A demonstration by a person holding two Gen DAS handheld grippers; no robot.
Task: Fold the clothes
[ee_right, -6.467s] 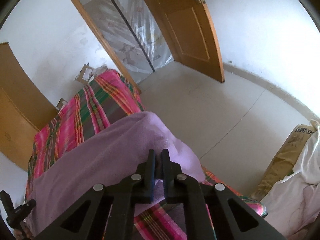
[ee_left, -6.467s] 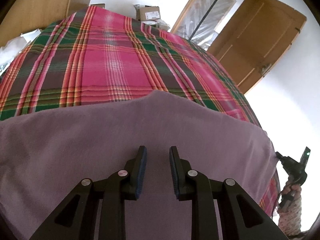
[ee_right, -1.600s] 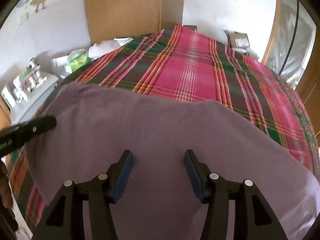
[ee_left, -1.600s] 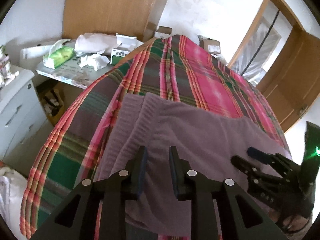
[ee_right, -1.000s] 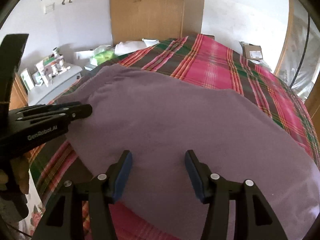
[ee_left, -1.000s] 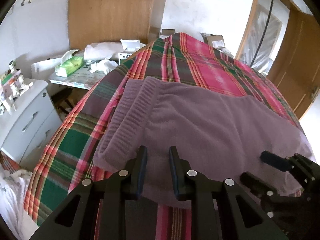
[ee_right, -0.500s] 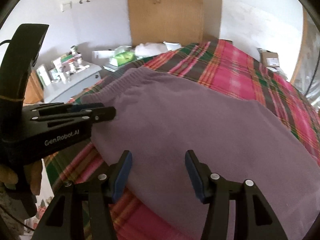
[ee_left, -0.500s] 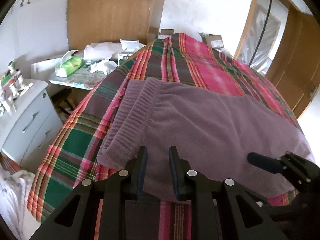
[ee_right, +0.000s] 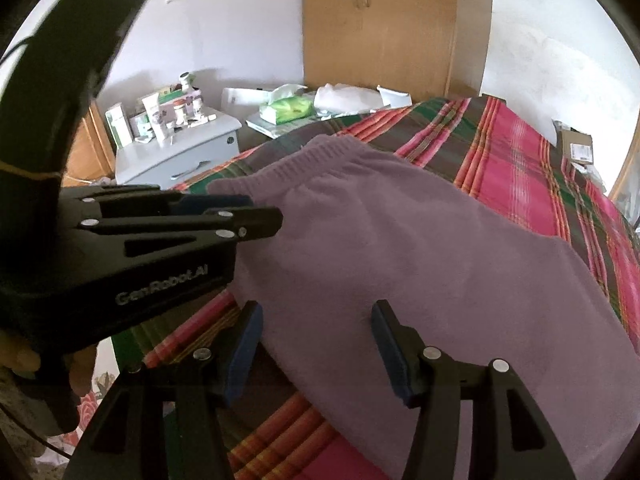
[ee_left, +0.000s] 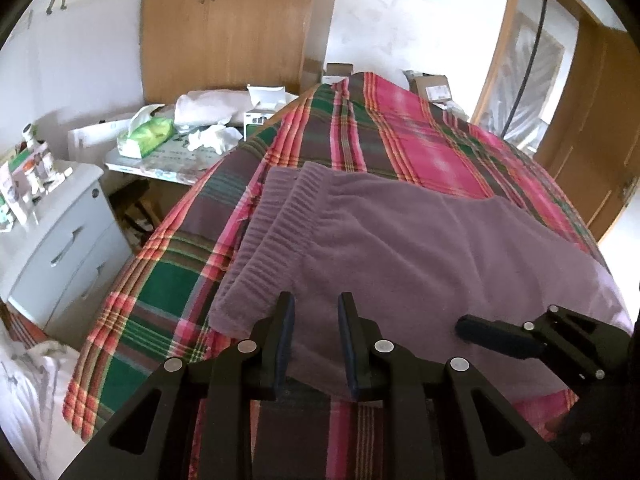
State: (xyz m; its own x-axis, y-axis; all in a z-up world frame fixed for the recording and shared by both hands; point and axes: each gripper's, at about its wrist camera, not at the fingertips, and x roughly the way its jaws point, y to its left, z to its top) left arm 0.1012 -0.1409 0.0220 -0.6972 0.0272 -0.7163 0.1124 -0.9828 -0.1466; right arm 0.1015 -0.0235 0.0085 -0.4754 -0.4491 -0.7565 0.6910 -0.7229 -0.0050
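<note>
Left wrist view: purple garment (ee_left: pixel 420 248) lies on the plaid bed (ee_left: pixel 400 136), long axis running left-right (ribbed waistband leftward). Left gripper (ee_left: pixel 314 338) nearest that hem; both it and right gripper (ee_right: pixel 316 354) gape empty.

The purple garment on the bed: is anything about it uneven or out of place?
The purple garment lies mostly flat, but its two ribbed edges are staggered rather than aligned.
</note>
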